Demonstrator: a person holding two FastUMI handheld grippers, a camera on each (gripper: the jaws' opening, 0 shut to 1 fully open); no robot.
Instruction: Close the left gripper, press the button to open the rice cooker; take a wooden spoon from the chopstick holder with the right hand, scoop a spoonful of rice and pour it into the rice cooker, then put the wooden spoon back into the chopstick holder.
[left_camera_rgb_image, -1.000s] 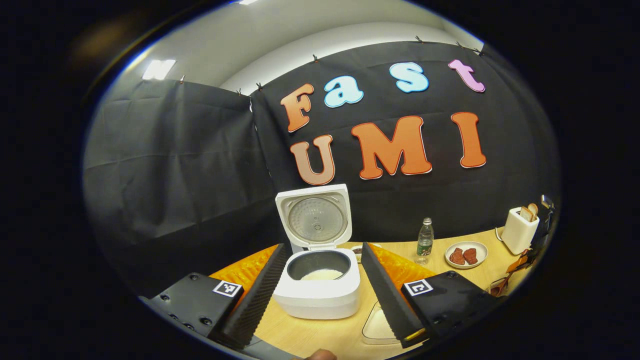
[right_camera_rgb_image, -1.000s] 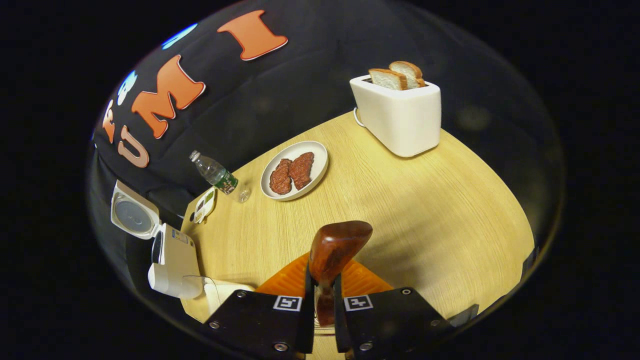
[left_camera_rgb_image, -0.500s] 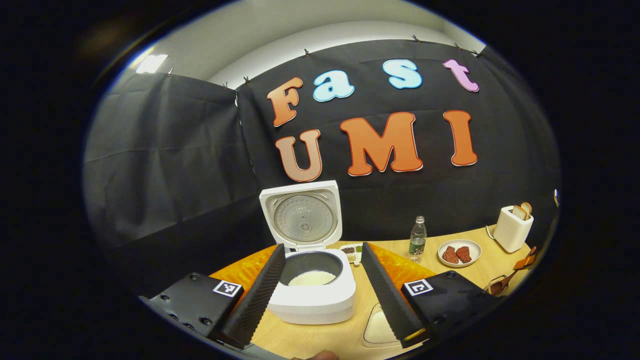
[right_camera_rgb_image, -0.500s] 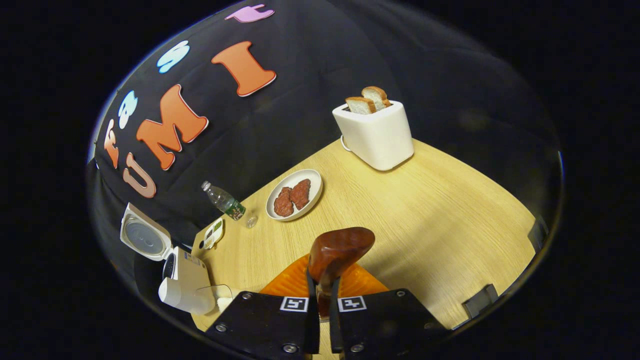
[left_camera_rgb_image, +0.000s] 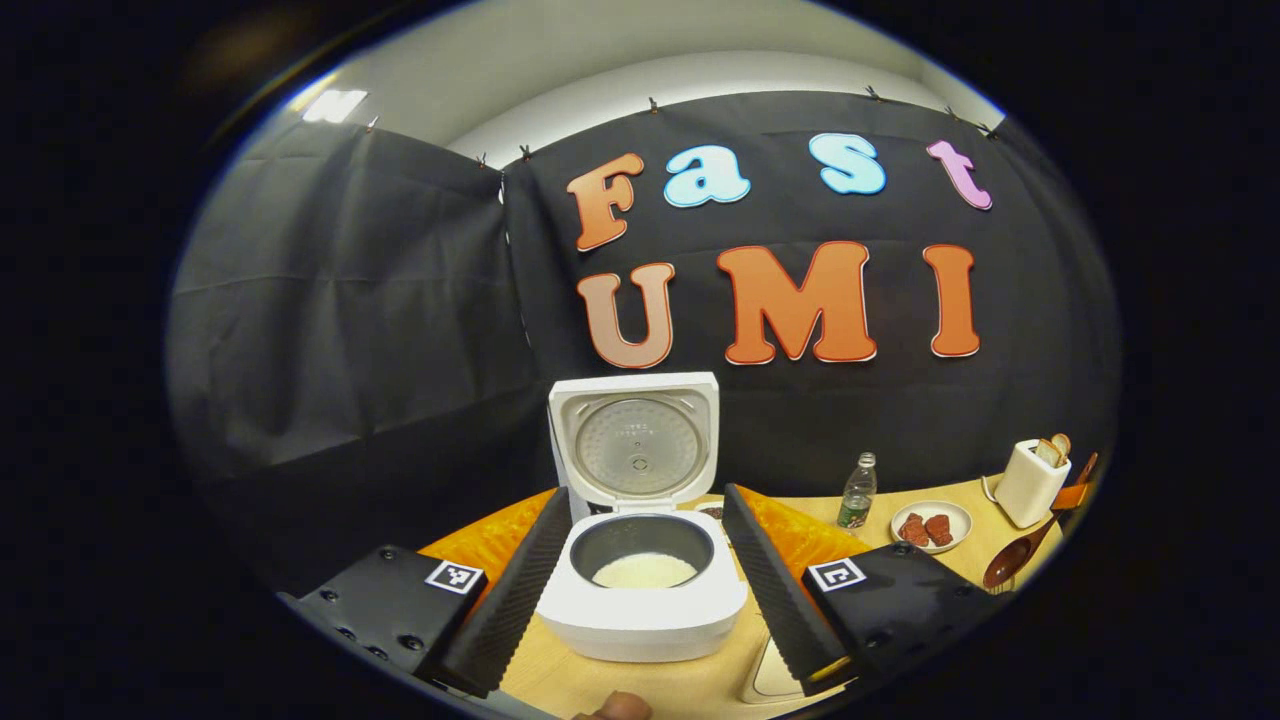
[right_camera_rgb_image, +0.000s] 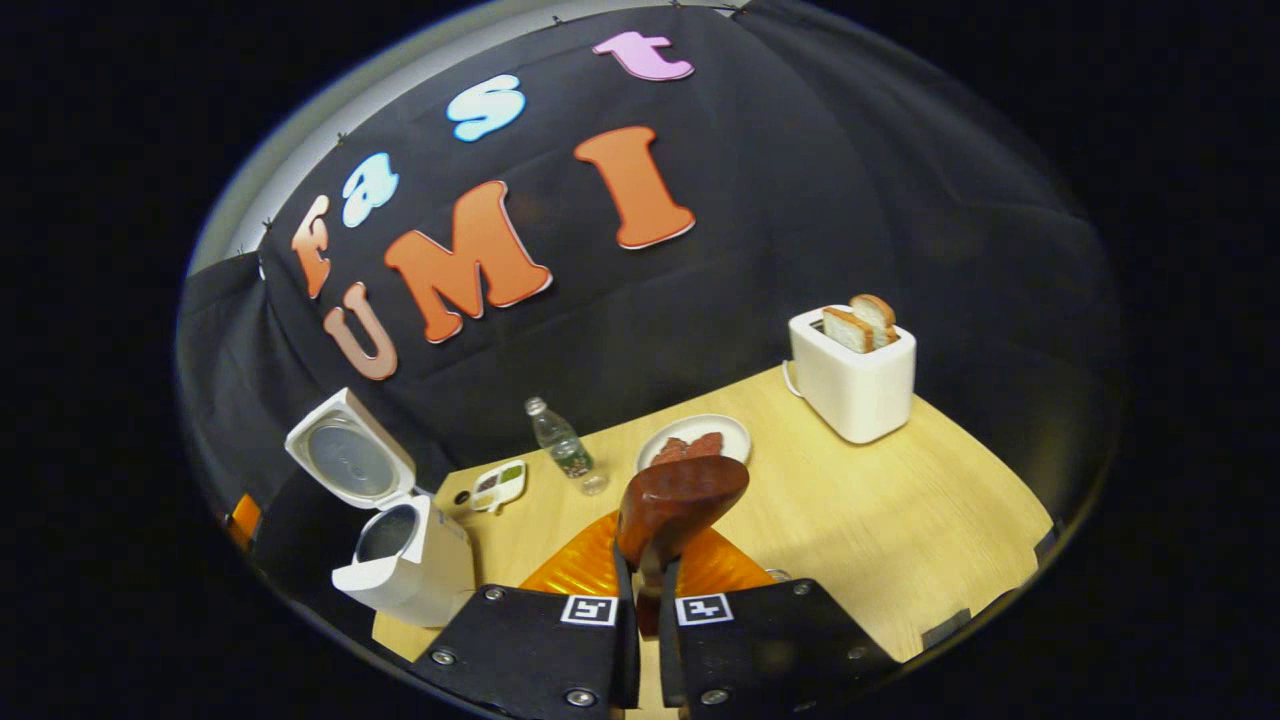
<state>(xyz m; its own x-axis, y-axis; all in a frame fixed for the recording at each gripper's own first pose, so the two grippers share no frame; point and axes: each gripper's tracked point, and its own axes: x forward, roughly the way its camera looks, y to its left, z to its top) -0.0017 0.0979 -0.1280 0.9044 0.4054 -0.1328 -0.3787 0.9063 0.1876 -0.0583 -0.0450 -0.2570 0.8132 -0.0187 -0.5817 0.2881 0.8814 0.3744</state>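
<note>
The white rice cooker (left_camera_rgb_image: 640, 605) stands open on the table straight ahead of my left gripper (left_camera_rgb_image: 645, 495), its lid (left_camera_rgb_image: 635, 445) upright and white rice (left_camera_rgb_image: 645, 570) in the pot. The left gripper's two fingers are spread wide with nothing between them. In the right gripper view, my right gripper (right_camera_rgb_image: 648, 585) is shut on the handle of the dark wooden spoon (right_camera_rgb_image: 680, 500), whose bowl sticks out above the fingers. The cooker (right_camera_rgb_image: 405, 565) sits at the lower left there. In the left gripper view the spoon (left_camera_rgb_image: 1010, 560) hangs tilted at the far right.
On the wooden table (right_camera_rgb_image: 900, 510) stand a white toaster (right_camera_rgb_image: 855, 385) with bread slices, a plate of meat (right_camera_rgb_image: 700, 440), a water bottle (right_camera_rgb_image: 562, 452) and a small divided dish (right_camera_rgb_image: 497, 485). A clear container (left_camera_rgb_image: 770, 680) lies by the cooker's front right.
The right gripper has tipped up and drawn back with the spoon still held, so the toaster sits farther off. The spoon now shows at the right of the left gripper view. The left gripper shifted slightly.
</note>
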